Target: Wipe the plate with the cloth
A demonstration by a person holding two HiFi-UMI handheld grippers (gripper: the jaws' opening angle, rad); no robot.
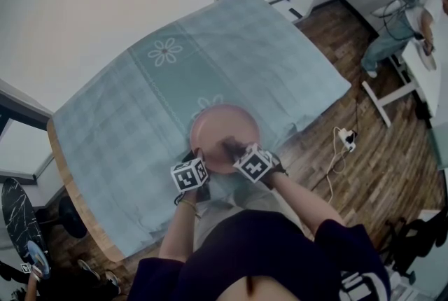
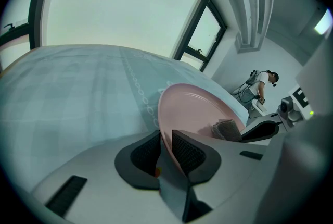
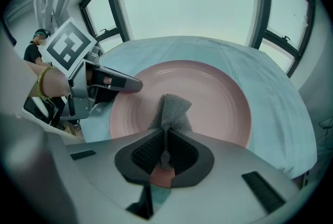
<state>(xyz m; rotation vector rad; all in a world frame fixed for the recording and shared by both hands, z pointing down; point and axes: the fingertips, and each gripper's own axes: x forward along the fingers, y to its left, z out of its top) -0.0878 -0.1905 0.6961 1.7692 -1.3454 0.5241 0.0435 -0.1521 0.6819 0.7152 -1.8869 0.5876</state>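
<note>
Clamping left tongs (image 2: 165,138) onto pink plate's (image 2: 200,107) near rim, pinching grey cloth (image 3: 171,108) tight in right tongs (image 3: 165,139), touching it to plate's middle, resting plate on checked teal surface (image 1: 133,110), shirt lettering (image 1: 360,285) below plate unreadable.

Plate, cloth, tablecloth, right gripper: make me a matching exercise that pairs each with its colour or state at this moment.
Things:
1. plate
2. cloth
3. tablecloth
4. right gripper

Colours or states:
a. pale blue-green with a flower pattern, spread out under the plate
b. grey, bunched up, lying against the plate
c. pink, its rim pinched by the left gripper
d. fingers shut on the cloth

Pairs: 1-c; 2-b; 3-a; 4-d
</note>
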